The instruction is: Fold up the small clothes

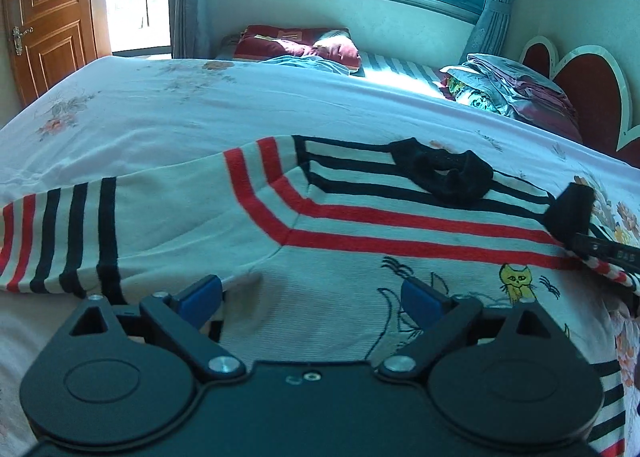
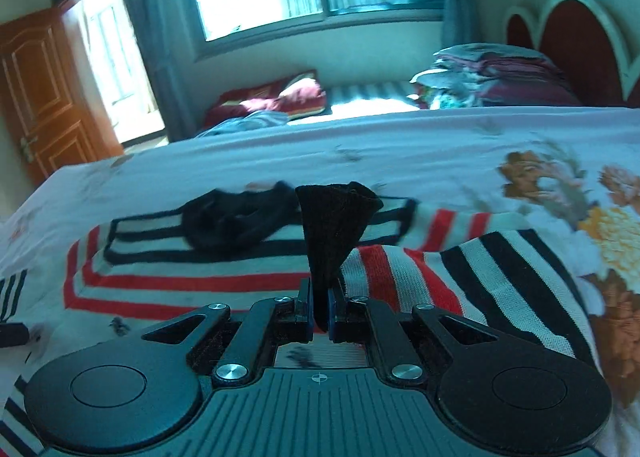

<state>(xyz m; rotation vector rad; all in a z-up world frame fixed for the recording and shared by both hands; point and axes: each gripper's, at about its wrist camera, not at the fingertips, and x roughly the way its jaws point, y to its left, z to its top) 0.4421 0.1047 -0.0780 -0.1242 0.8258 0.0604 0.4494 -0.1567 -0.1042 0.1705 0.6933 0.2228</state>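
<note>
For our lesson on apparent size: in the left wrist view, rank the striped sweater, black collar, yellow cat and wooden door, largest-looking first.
1. Striped sweater
2. Wooden door, though it is far off
3. Black collar
4. Yellow cat

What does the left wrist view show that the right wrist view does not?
Only the left wrist view shows the yellow cat print and the open left gripper over the white knit striped sweater. Only the right wrist view shows the right gripper with its jaws shut on the black cuff. Both show the sweater's black collar and the floral white bedsheet.
</note>
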